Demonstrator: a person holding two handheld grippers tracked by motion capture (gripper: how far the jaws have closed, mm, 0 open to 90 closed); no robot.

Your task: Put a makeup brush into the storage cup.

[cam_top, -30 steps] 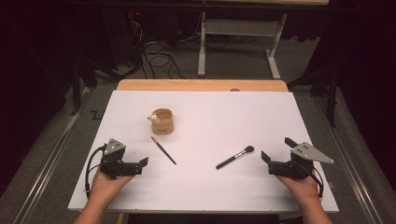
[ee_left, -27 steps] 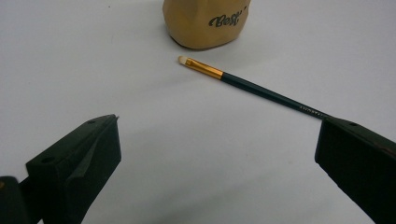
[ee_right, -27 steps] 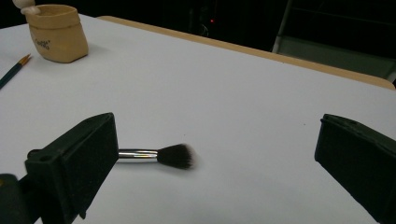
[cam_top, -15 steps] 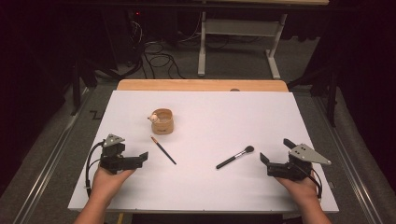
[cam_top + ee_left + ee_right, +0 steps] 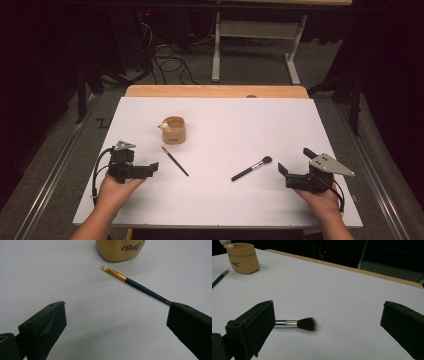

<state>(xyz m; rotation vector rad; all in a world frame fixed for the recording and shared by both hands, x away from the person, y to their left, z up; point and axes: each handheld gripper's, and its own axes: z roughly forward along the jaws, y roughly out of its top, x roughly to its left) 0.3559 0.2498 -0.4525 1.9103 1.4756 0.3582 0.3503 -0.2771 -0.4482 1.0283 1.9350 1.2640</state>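
A tan pouch-shaped holder point(image 5: 173, 130) stands on the white table top point(image 5: 300, 125), left of the middle, with a small pale object at its rim. A thin dark brush with a gold ferrule point(image 5: 175, 161) lies just in front of it. A black powder brush point(image 5: 251, 168) lies right of the middle. My left gripper point(image 5: 151, 167) is open, a short way left of the thin brush point(image 5: 135, 283), whose handle end reaches its right jaw in the left gripper view. My right gripper point(image 5: 295, 160) is open, just right of the powder brush point(image 5: 305, 323).
A wooden strip point(image 5: 215, 91) runs along the table's far edge. Beyond it are a white table frame point(image 5: 255, 45) and cables point(image 5: 170, 60) on the floor. Both hands rest near the front edge. In the right gripper view the holder point(image 5: 243, 258) stands far left.
My left gripper has shifted slightly forward and rolled, so its grey plate now sits farther back. The right gripper and both brushes have barely moved.
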